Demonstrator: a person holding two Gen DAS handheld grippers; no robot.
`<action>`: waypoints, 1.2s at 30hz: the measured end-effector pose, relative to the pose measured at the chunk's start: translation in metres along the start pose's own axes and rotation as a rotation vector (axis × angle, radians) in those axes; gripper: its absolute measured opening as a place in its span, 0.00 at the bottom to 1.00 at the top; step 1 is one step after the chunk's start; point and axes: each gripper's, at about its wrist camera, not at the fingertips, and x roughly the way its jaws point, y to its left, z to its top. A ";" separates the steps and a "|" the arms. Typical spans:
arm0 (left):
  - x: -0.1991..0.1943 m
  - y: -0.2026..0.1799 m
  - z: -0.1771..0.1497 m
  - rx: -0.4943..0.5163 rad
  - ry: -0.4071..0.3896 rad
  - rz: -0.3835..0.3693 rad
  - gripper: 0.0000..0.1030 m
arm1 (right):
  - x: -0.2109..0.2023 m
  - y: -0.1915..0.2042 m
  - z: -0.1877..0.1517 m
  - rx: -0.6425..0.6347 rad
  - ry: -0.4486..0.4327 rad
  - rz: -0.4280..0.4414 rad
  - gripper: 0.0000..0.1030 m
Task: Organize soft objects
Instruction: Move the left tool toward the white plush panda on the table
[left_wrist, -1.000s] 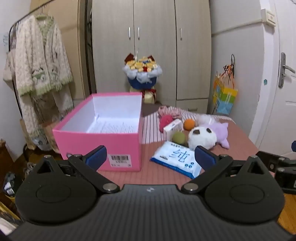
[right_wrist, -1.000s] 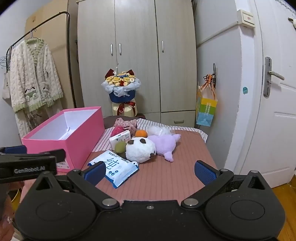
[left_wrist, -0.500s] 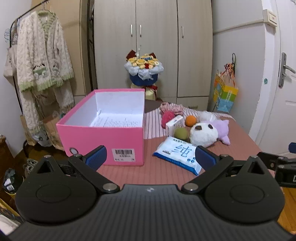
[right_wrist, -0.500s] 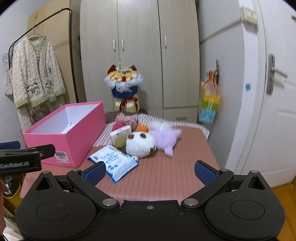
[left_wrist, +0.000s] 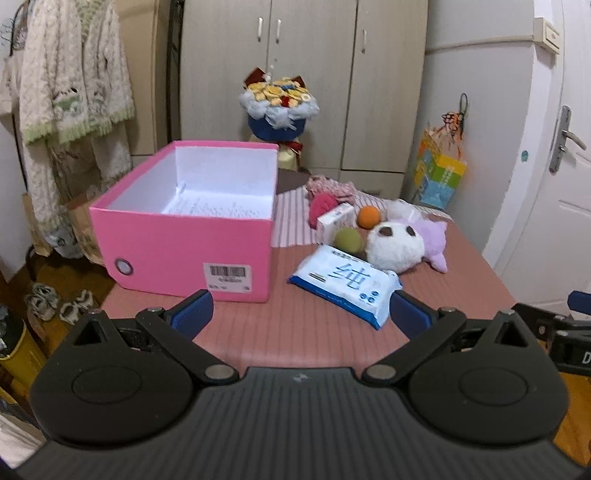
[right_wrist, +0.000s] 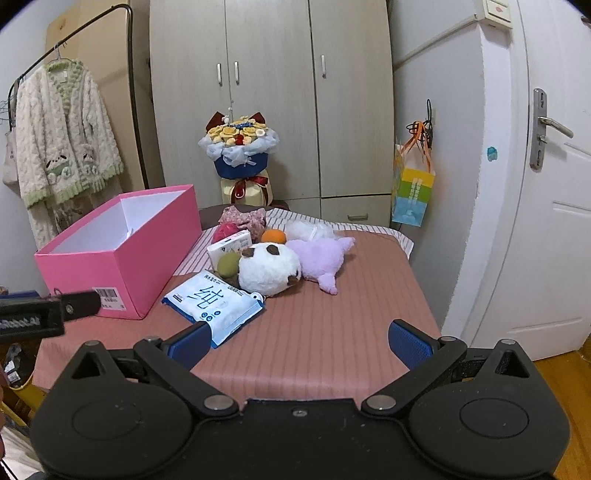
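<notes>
An open pink box stands on the left of a pink-clothed table. To its right lie a white panda plush, a purple plush, a blue-white wipes pack, a green ball, an orange ball, a small white carton and a floral cloth bundle. My left gripper is open near the table's front, holding nothing. My right gripper is open too, short of the wipes pack.
A flower bouquet stands behind the table before a wardrobe. A cardigan hangs on a rack at left. A colourful bag hangs by the white door. Shoes lie on the floor at left.
Both grippers have risen and tilted down a little, so the table and its objects sit lower and closer in both views. Neither gripper has changed its opening.
</notes>
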 end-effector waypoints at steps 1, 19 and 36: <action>0.000 -0.001 0.000 0.002 0.002 -0.006 1.00 | -0.003 0.001 0.000 -0.004 -0.008 0.006 1.00; -0.007 -0.009 -0.001 0.041 -0.017 -0.004 1.00 | -0.014 0.005 -0.002 -0.035 -0.041 0.004 1.00; 0.006 -0.007 -0.007 0.044 0.012 0.009 1.00 | -0.010 0.009 -0.006 -0.066 -0.036 0.019 1.00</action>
